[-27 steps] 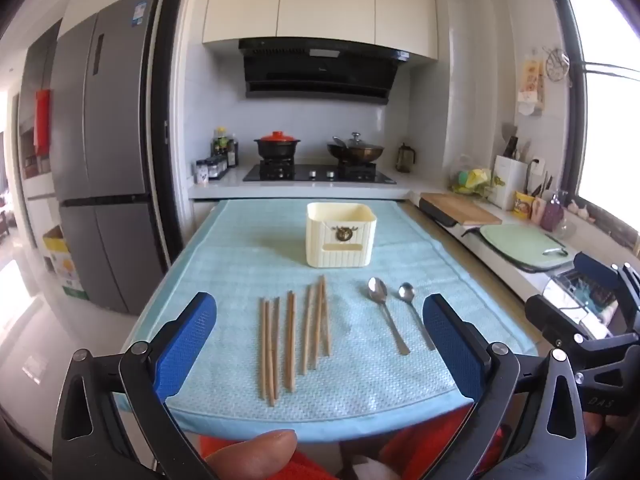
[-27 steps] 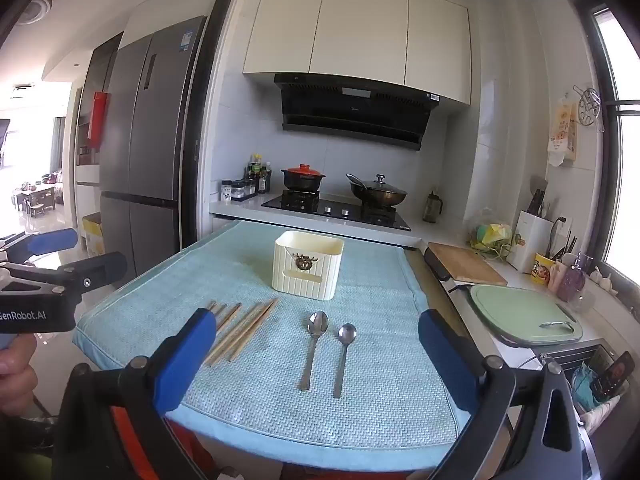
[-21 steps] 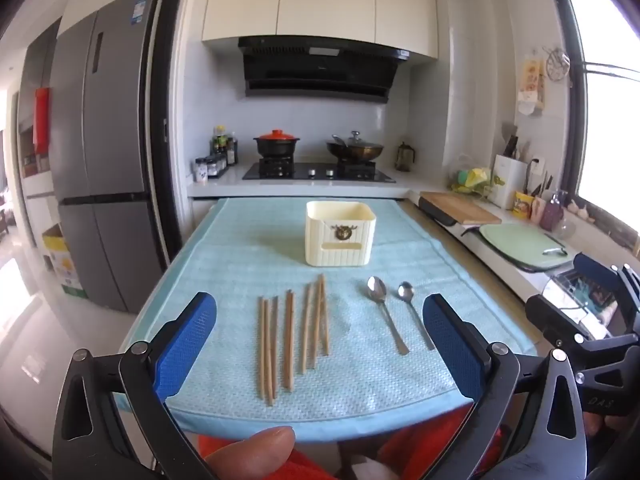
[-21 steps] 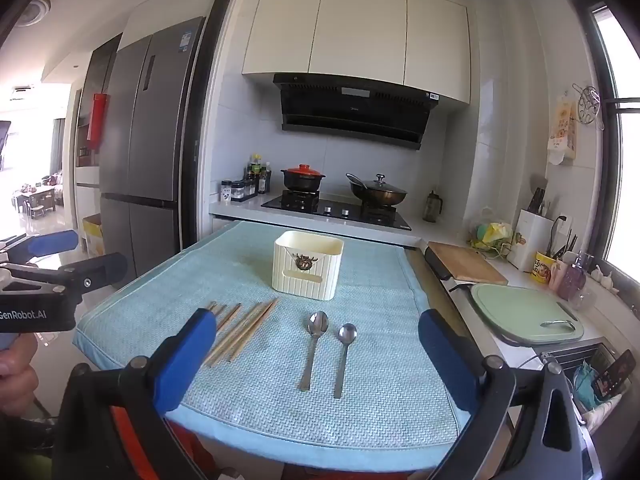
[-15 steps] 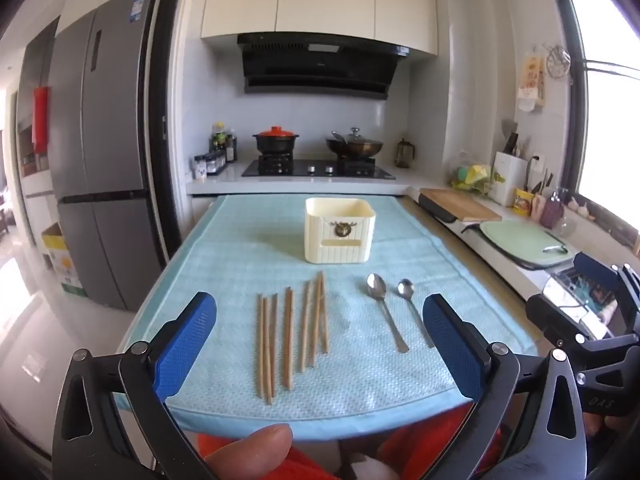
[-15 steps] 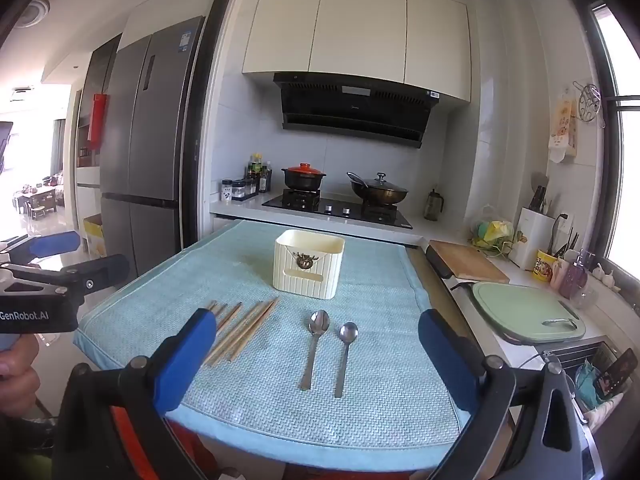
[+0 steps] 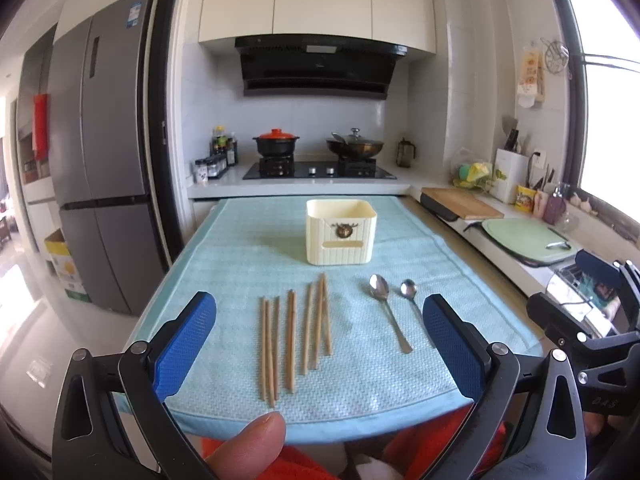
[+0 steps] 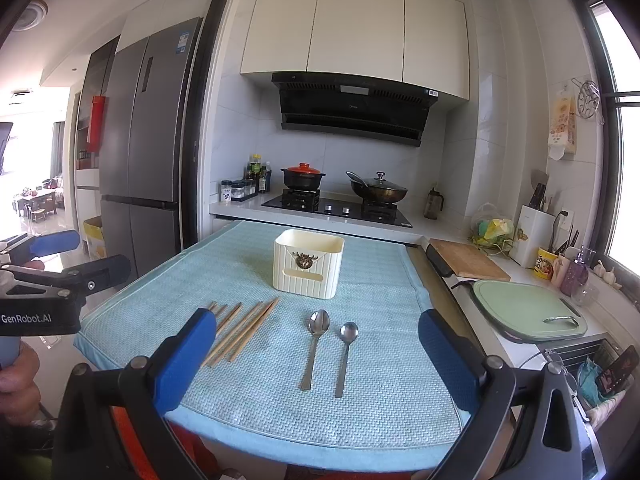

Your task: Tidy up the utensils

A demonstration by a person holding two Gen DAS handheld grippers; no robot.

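Observation:
Several wooden chopsticks (image 7: 294, 336) (image 8: 244, 330) lie side by side on a light blue cloth (image 7: 248, 264) (image 8: 384, 376). To their right rest two metal spoons, a larger one (image 7: 386, 312) (image 8: 316, 346) and a smaller one (image 7: 410, 294) (image 8: 346, 350). Behind them stands a cream utensil holder (image 7: 341, 231) (image 8: 308, 263), upright with nothing showing inside. My left gripper (image 7: 318, 346) hovers open near the table's front edge, the chopsticks framed between its blue pads. My right gripper (image 8: 316, 364) is open too, framing the spoons.
A stove with a red-lidded pot (image 7: 276, 145) and a wok (image 7: 354, 145) stands behind the table. On the right counter lie a wooden board (image 8: 466, 262) and a green cutting board (image 8: 524, 308). A fridge (image 8: 152, 148) stands left. A fingertip (image 7: 248, 446) shows at the bottom.
The table and its objects have shifted slightly lower in the left wrist view. Both grippers stay open and nothing on the cloth has moved.

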